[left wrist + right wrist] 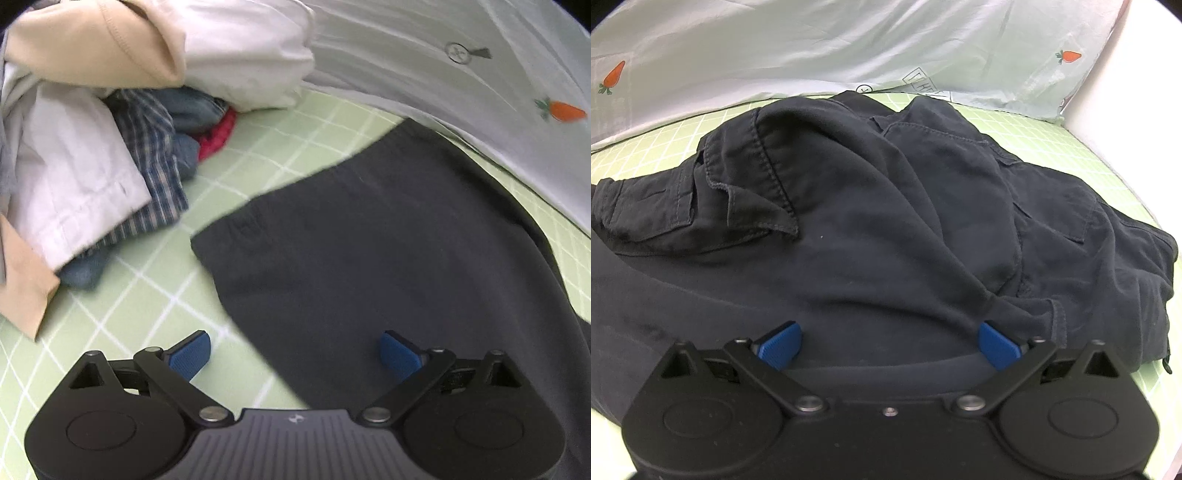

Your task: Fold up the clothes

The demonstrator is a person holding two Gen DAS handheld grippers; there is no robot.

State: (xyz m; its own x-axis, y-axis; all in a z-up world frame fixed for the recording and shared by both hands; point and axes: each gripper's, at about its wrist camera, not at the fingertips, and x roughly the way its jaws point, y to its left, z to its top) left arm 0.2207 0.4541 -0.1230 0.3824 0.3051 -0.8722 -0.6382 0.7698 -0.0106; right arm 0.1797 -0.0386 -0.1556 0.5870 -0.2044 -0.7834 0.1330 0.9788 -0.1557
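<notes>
In the left wrist view, the left gripper (295,356) is spread wide and grasps nothing; its left pad sits over bare green grid-patterned sheet (155,306), its right pad over a flat dark grey garment (369,240). The garment's straight near-left edge runs diagonally from mid-frame to the bottom centre, with open sheet to its left. At upper left a pile of clothes (110,122) crowds the frame: beige, white, blue plaid, denim and a scrap of red, partly cut off by the frame edge. A pale quilt with a carrot print (424,48) bounds the upper right.

In the right wrist view, the right gripper (890,345) is likewise released, jaws wide, over rumpled dark navy cargo trousers (886,221) with flap pockets. The trousers fill most of the frame, and their lower part is hidden behind the gripper body. Green sheet shows only at the margins. Whether the pads touch the cloth is unclear.
</notes>
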